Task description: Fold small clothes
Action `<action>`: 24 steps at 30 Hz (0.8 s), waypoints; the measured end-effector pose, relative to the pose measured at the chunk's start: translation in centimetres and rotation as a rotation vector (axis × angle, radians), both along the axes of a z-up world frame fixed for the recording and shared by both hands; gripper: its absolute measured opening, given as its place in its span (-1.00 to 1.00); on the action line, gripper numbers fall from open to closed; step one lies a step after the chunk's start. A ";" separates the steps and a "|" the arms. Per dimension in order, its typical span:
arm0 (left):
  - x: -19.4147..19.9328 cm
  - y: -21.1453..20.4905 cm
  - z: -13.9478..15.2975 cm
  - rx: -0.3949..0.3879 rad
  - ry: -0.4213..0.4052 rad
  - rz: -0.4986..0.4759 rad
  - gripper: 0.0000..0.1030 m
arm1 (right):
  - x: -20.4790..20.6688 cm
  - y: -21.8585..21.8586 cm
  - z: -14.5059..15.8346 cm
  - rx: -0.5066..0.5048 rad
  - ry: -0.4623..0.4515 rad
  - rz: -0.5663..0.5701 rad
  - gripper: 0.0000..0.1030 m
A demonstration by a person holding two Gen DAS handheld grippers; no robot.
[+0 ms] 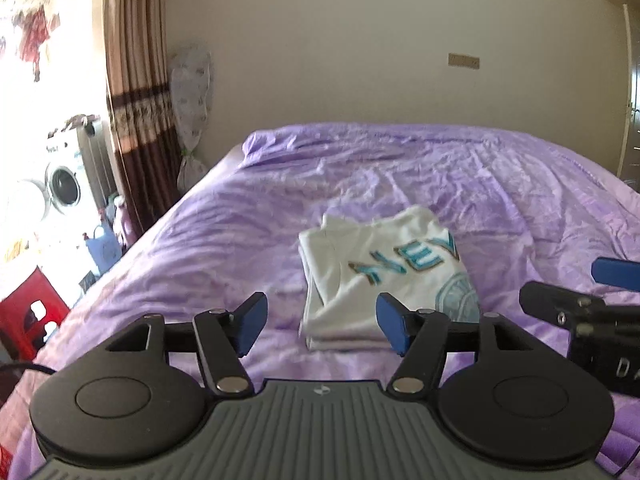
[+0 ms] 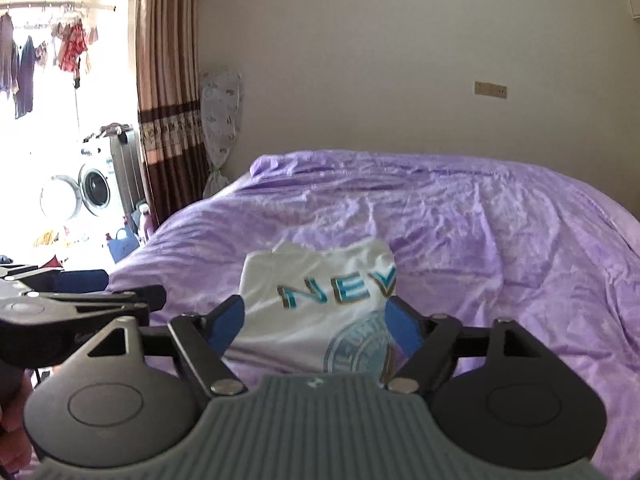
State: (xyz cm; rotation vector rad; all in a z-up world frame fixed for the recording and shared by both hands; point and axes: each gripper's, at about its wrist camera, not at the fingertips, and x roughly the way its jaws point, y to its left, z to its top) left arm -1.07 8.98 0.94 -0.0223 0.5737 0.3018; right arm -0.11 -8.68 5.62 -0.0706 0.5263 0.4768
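Observation:
A small white T-shirt (image 1: 372, 276) with teal letters and a round teal print lies folded into a compact rectangle on the purple bed sheet (image 1: 224, 236). My left gripper (image 1: 320, 326) is open and empty, just short of the shirt's near edge. My right gripper (image 2: 314, 326) is open and empty, its fingers wide apart above the shirt's (image 2: 320, 304) near part, not touching it as far as I can tell. The right gripper also shows at the right edge of the left wrist view (image 1: 580, 304), and the left gripper shows at the left edge of the right wrist view (image 2: 80, 304).
The bed (image 2: 500, 232) fills most of both views, with a wall behind it. Left of the bed stand a striped curtain (image 1: 140, 100), a washing machine (image 1: 60, 188), bottles on the floor (image 1: 106, 240) and a red crate (image 1: 28, 312). Clothes hang outside the window (image 2: 48, 52).

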 end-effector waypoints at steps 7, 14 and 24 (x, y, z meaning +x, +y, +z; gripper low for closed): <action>0.3 -0.8 -2.4 -0.019 0.107 -0.017 0.43 | 0.1 -0.6 -3.0 -0.021 0.128 -0.003 0.50; 0.9 -1.6 -4.1 -0.026 0.188 -0.044 0.43 | 1.4 -0.9 -5.4 -0.031 0.225 -0.019 0.50; 0.9 -1.4 -4.0 -0.027 0.184 -0.043 0.43 | 1.7 -0.9 -5.7 -0.039 0.231 -0.025 0.52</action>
